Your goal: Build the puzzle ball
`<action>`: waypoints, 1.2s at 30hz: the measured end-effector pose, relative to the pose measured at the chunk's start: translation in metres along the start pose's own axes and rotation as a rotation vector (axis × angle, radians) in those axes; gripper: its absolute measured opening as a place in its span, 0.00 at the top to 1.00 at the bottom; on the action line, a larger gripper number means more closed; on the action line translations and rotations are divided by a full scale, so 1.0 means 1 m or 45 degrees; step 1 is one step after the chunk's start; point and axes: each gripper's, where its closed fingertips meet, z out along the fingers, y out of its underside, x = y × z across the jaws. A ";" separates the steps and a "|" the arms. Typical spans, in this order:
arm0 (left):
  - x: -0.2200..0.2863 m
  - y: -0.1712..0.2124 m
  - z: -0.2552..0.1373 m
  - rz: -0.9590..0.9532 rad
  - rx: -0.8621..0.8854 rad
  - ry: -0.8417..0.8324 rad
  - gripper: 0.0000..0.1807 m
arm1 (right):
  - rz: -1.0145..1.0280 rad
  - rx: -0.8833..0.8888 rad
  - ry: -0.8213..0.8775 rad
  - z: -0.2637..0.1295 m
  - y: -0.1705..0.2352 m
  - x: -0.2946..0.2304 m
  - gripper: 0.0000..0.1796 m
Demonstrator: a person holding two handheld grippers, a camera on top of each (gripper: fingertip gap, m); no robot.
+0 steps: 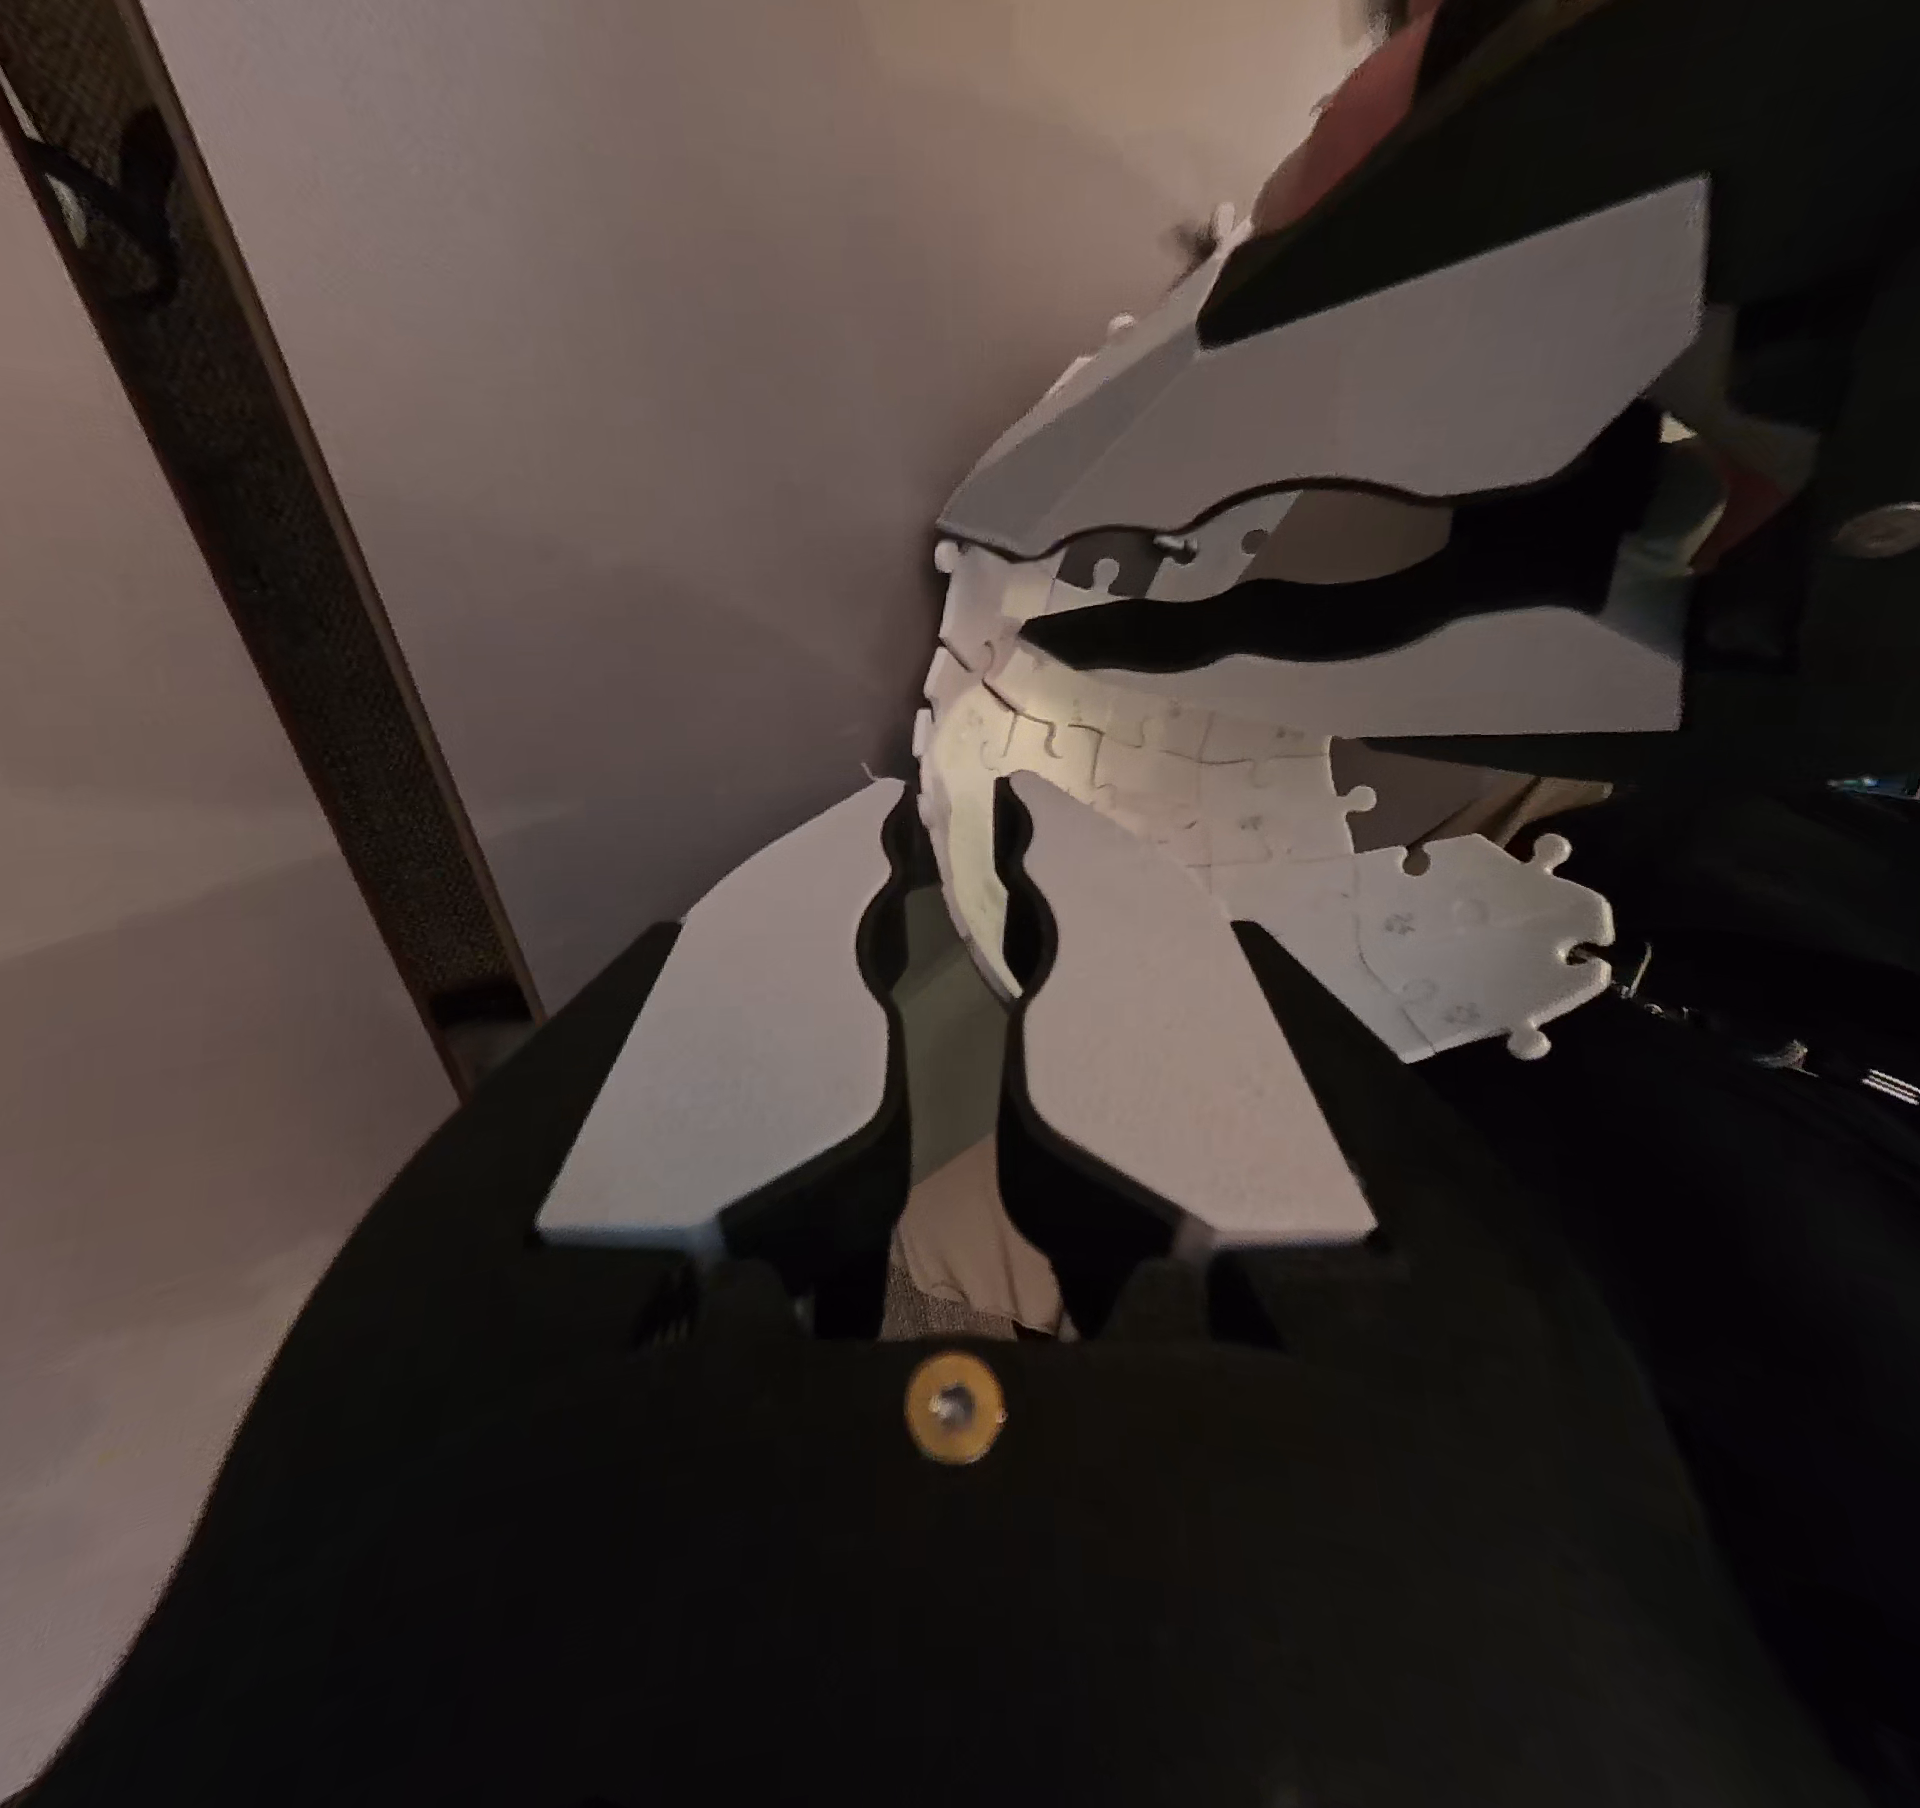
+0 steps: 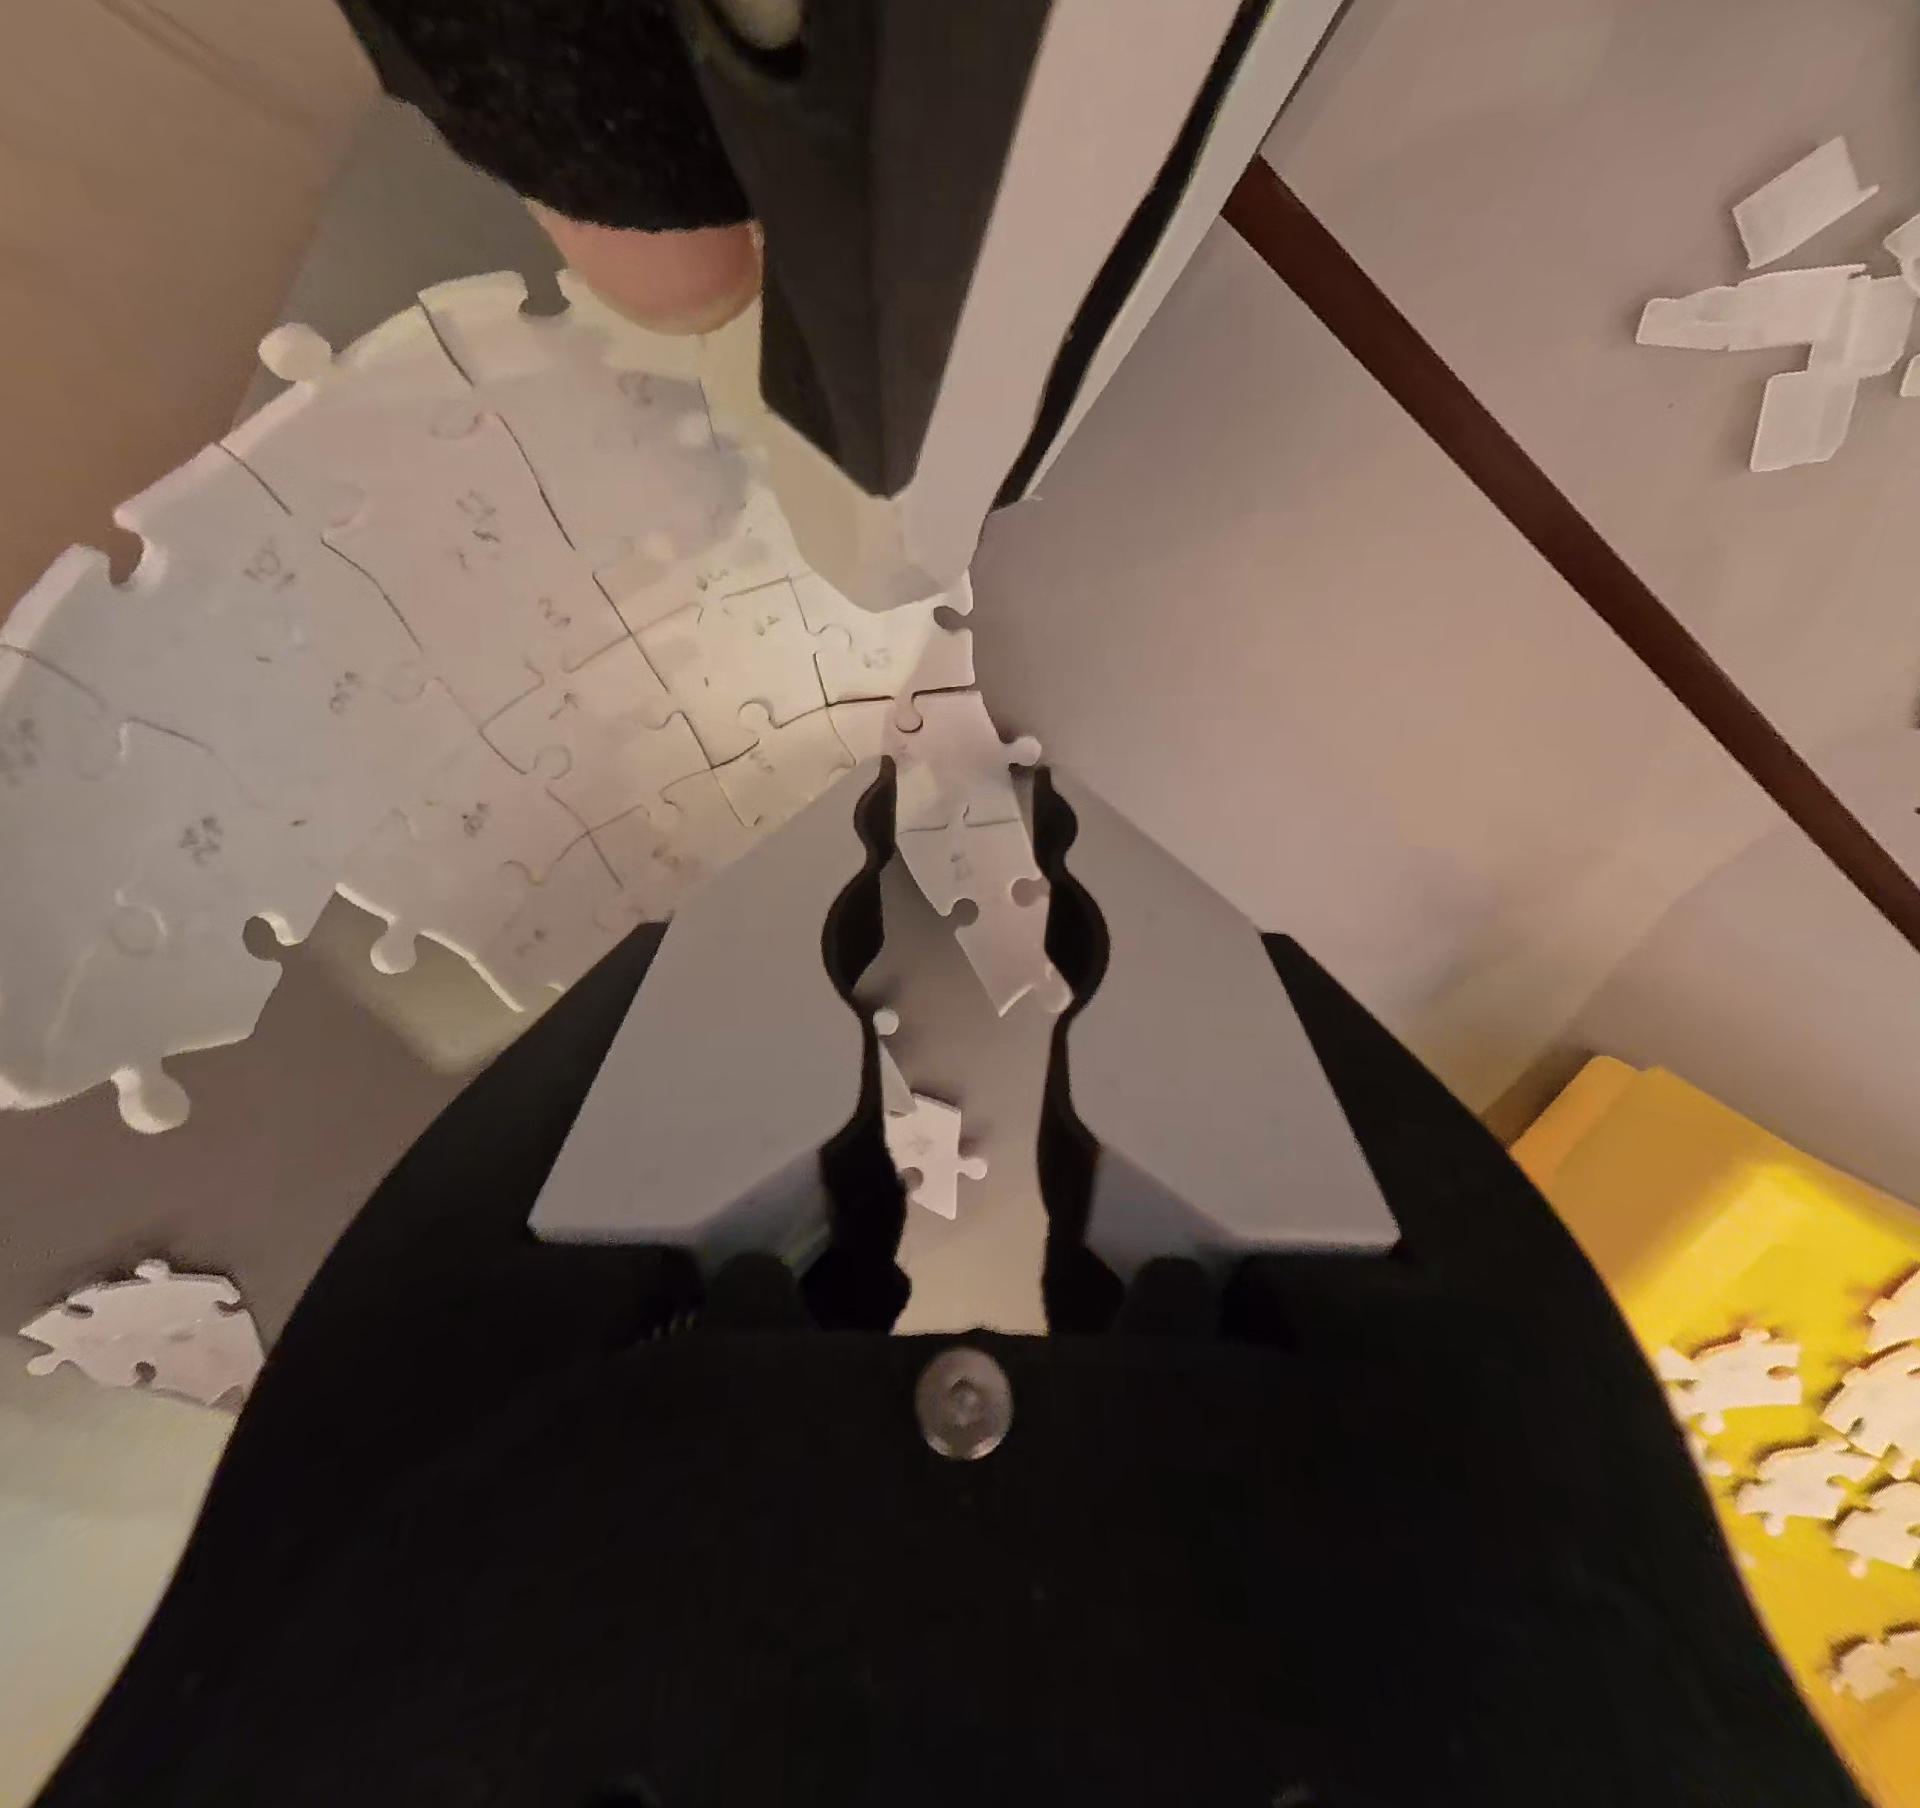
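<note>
Two hand-held grippers are meeting in mid-air around a partly built puzzle ball (image 2: 436, 678), a curved white shell of interlocked pieces. The left gripper (image 1: 961, 823) is pinching the shell's edge between nearly closed jaws, the shell rising ahead of its tips and curving off to their right. The right gripper (image 2: 961, 792) is standing slightly parted, with a short strip of joined pieces (image 2: 987, 885) lying in the narrow gap between its jaws; whether it is truly clamping this strip is hard to tell. The shell is spreading to the left of those jaws, just beyond the tips. It is probably light, thin and fragile, likely to pop apart at the seams, so holding near a firmly locked edge seems wisest. Loose pieces (image 2: 1808, 1415) are sitting in a yellow tray (image 2: 1662, 1197) right of the jaws.
</note>
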 end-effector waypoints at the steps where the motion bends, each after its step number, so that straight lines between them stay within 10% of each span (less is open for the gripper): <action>1: 0.000 0.000 0.000 -0.001 0.002 0.002 0.93 | -0.009 -0.002 0.004 0.000 0.000 0.000 0.87; 36: -0.001 -0.008 0.004 -0.009 0.027 0.026 0.95 | 0.217 0.044 -0.065 0.002 -0.005 0.000 0.83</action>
